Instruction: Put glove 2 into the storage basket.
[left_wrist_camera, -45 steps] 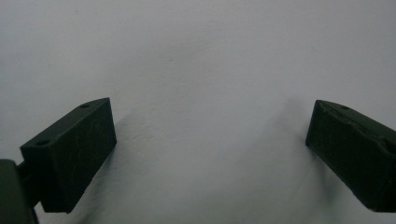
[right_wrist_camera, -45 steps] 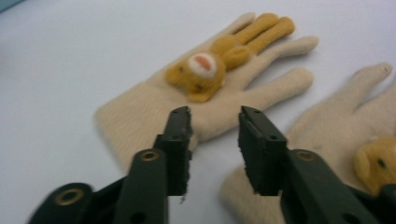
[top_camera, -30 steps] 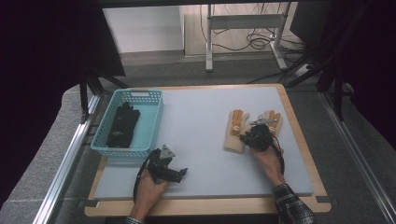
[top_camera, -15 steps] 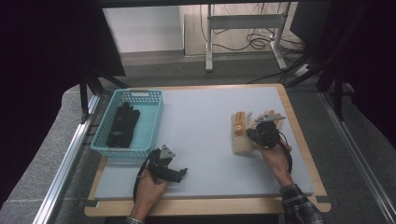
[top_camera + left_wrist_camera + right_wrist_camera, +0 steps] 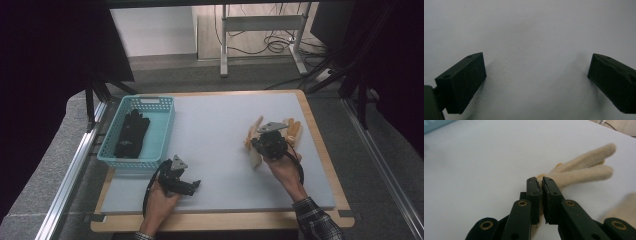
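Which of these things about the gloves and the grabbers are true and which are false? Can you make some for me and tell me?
1. A black glove lies in the blue basket. True.
2. The right gripper is wide open. False: its jaws are pinched shut on the tan glove.
3. The left gripper holds a glove. False: its jaws stand wide apart with just the bare mat between them.
4. The tan glove is in the basket. False: it is over the mat's right side, by the right gripper.
5. A second tan glove lies just beyond the right gripper. True.
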`<action>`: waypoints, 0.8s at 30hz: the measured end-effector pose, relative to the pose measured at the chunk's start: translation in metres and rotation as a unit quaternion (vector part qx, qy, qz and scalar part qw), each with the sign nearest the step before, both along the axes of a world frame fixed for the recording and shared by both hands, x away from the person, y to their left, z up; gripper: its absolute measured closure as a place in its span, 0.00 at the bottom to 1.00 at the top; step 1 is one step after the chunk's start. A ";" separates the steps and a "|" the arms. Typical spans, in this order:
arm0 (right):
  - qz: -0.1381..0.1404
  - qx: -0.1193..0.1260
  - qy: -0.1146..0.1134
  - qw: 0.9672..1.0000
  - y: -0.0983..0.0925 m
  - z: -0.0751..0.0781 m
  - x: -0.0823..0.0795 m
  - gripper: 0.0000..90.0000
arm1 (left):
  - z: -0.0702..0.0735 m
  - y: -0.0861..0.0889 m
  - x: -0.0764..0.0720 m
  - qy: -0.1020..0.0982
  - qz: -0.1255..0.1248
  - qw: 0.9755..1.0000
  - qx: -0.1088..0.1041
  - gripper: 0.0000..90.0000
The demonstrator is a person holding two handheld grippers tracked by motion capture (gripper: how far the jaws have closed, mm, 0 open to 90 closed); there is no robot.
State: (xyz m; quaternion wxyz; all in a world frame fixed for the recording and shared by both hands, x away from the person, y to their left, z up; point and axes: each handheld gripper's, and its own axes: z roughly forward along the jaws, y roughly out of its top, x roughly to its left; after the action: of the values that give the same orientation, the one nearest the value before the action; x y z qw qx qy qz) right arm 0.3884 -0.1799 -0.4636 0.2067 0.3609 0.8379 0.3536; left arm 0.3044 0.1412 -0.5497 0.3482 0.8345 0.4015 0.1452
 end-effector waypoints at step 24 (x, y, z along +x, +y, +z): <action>0.087 -0.050 0.015 0.995 0.036 -0.059 0.046 0.34 | 0.000 0.000 0.000 0.001 0.001 1.000 -0.001 0.02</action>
State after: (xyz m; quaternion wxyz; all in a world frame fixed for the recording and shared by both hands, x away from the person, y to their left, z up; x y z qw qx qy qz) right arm 0.4344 -0.1443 -0.5227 0.1801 0.2809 0.8860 0.3220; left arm 0.3042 0.1411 -0.5498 0.3486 0.8340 0.4025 0.1443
